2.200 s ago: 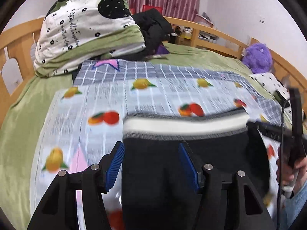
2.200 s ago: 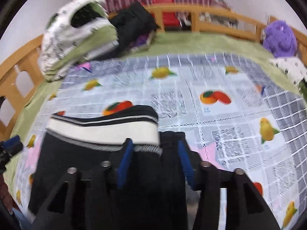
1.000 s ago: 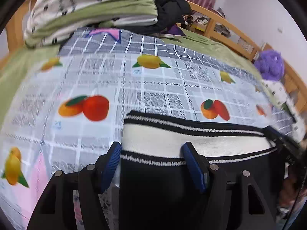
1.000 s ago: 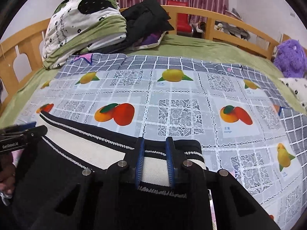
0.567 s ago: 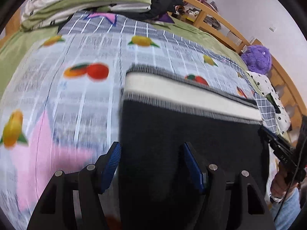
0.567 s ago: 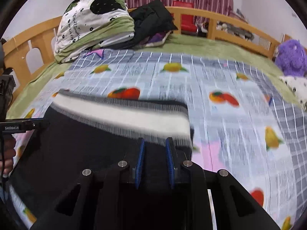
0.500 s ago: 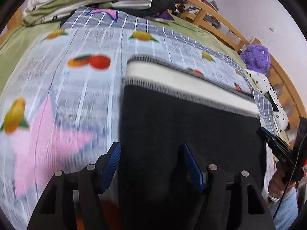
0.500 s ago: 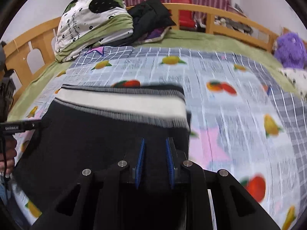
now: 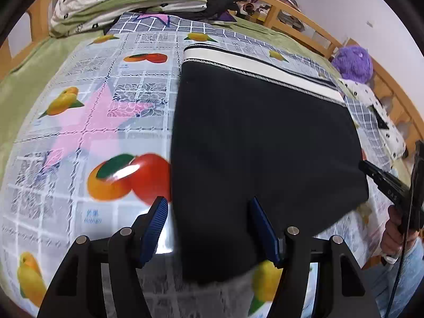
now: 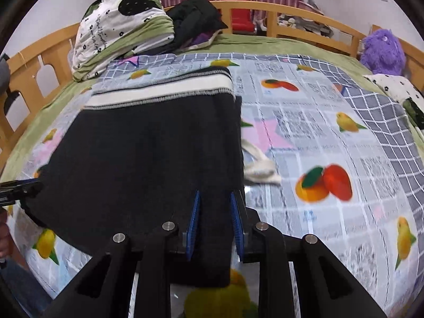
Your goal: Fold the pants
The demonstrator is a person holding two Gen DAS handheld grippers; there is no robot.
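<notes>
Left gripper [image 9: 209, 224] gapes wide astride the pants' [image 9: 265, 137] near edge; right gripper [image 10: 215, 217] pinches their corner on the sheet [image 10: 331, 122].

We lose pants [image 9: 265, 137] lower hem behind left gripper [image 9: 209, 217] at frame bottom. Fruit-print sheet [image 10: 331, 137] smeared lower right. White scrap [image 10: 261, 164] frame centre: blurred, can't identify. Right gripper [image 10: 215, 217] pad contact unclear.

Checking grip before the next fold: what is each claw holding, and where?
Right claw pinches the black pants at their near edge; left claw is open, holding nothing.
</notes>
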